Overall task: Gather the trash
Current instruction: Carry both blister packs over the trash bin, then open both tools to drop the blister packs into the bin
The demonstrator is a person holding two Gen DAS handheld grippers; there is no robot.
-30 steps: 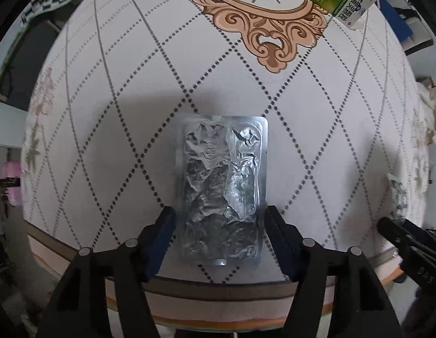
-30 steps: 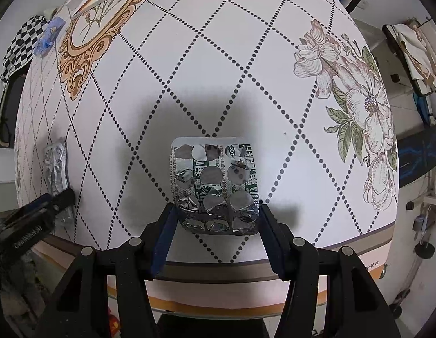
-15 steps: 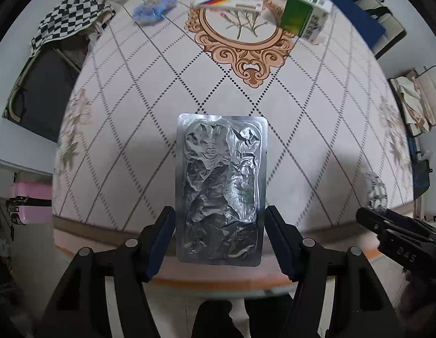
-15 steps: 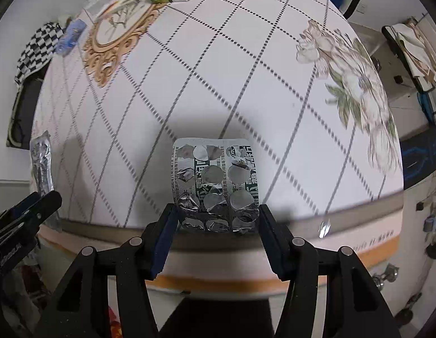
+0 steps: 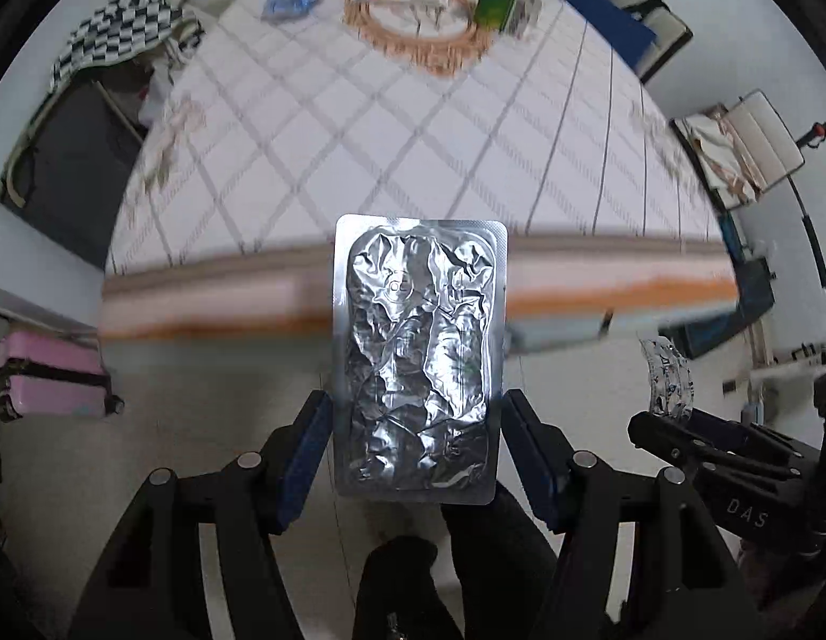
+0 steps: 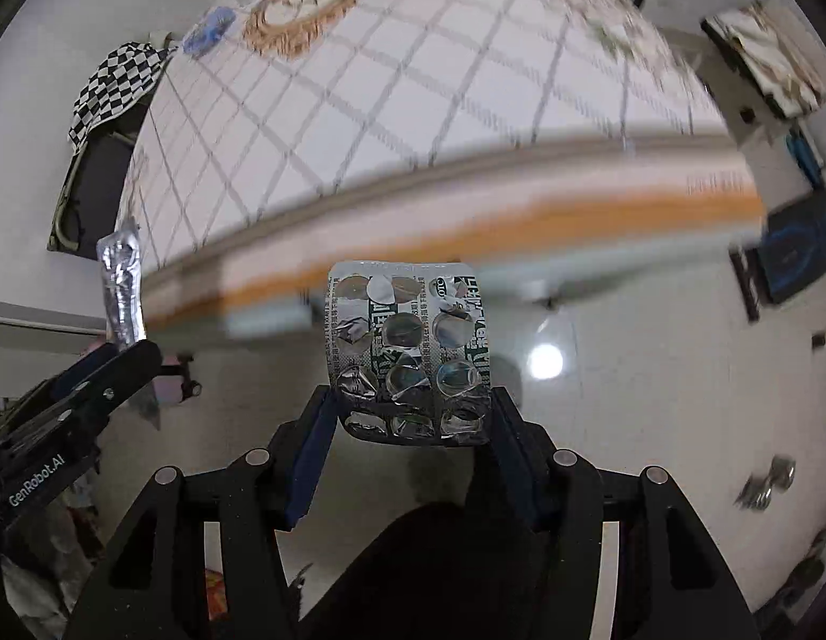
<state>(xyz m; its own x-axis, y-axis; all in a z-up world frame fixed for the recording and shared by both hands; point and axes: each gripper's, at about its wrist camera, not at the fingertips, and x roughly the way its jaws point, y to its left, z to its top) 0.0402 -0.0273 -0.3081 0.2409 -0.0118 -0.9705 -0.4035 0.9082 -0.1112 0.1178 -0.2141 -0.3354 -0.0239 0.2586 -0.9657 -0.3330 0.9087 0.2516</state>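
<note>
Left claw (image 5: 415, 442) pinches a crumpled silver foil pack (image 5: 418, 357); right claw (image 6: 410, 426) pinches an emptied blister sheet (image 6: 407, 352).

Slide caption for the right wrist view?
Right gripper holds an emptied blister pack off the table, above the floor.

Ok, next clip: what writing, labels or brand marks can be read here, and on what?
"DAS": on the right gripper, seen from the left wrist camera.
"GenRobot.AI": on the left gripper, seen from the right wrist camera.
Green print on the emptied pill pack in the right gripper: torn, not readable.
Crumpled foil pack in the left gripper: a small round stamp, unreadable.
Green carton on the table: blurred.
</note>
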